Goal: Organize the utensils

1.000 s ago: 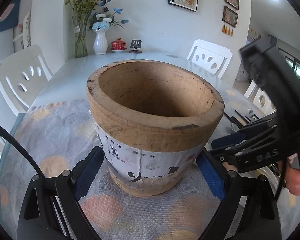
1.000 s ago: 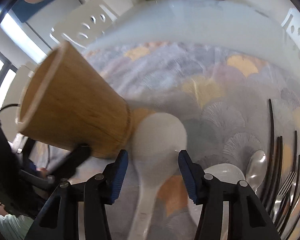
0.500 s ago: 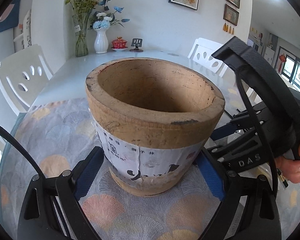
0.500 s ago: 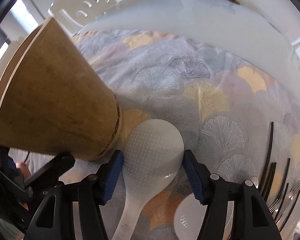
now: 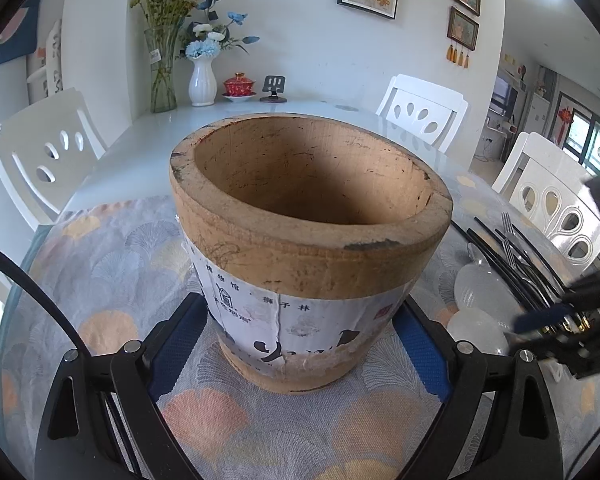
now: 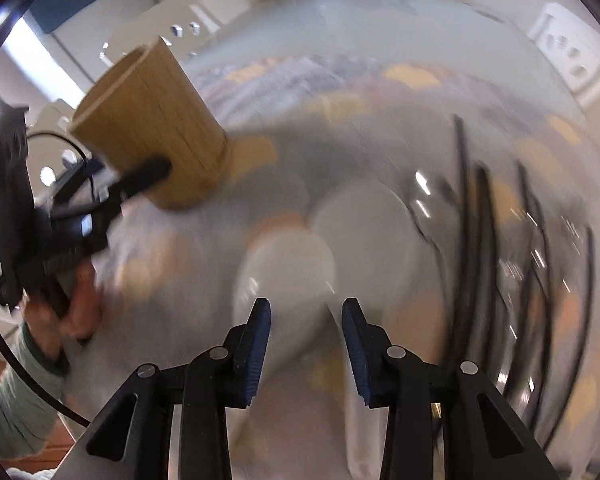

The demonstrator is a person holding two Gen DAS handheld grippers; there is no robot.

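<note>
Between the blue pads of my left claw [image 5: 306, 338] stands the wooden holder [image 5: 308, 240], upright on the patterned cloth [image 5: 112, 264], clasped at its base, interior bare. Its paper label [image 5: 296, 320] carries Chinese characters. My right claw [image 6: 306, 312], jaws just narrowing, grips nothing above 2 blurred white spoons [image 6: 288, 268]; black chopsticks [image 6: 466, 200] lie beside.

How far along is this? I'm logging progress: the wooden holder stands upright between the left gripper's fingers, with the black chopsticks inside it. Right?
Not quite. The wooden holder does stand upright between the left gripper's fingers, but it is empty: the left wrist view looks straight into it. The black chopsticks lie on the cloth beside it.
</note>
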